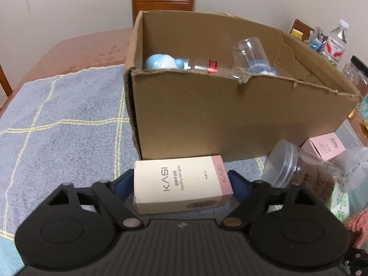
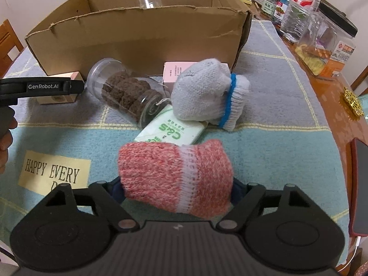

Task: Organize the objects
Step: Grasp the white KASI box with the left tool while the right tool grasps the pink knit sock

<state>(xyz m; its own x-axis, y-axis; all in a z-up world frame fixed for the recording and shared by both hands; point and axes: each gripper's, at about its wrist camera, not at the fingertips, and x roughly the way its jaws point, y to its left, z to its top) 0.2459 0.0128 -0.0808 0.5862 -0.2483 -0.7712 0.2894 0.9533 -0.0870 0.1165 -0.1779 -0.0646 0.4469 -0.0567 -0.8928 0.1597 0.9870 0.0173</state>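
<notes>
My left gripper (image 1: pixel 181 181) is shut on a cream and pink KASI box (image 1: pixel 181 182), held just in front of the open cardboard box (image 1: pixel 230 119). That cardboard box holds a light blue item (image 1: pixel 161 61), a clear bottle with a red band (image 1: pixel 211 66) and a clear jar (image 1: pixel 249 53). My right gripper (image 2: pixel 177 188) is shut on a rolled red knit glove (image 2: pixel 174 174) above the towel. Ahead of it lie a green tissue pack (image 2: pixel 171 132), a white glove roll with blue trim (image 2: pixel 207 94), a lying jar of brown cookies (image 2: pixel 126 94) and a second pink box (image 2: pixel 174 71).
A blue checked towel (image 1: pixel 57 126) covers the table. Bottles, jars and food containers (image 2: pixel 317 30) crowd the table's right side. A phone in a red case (image 2: pixel 361 191) lies at the right edge. A wooden chair (image 1: pixel 162 2) stands behind the cardboard box.
</notes>
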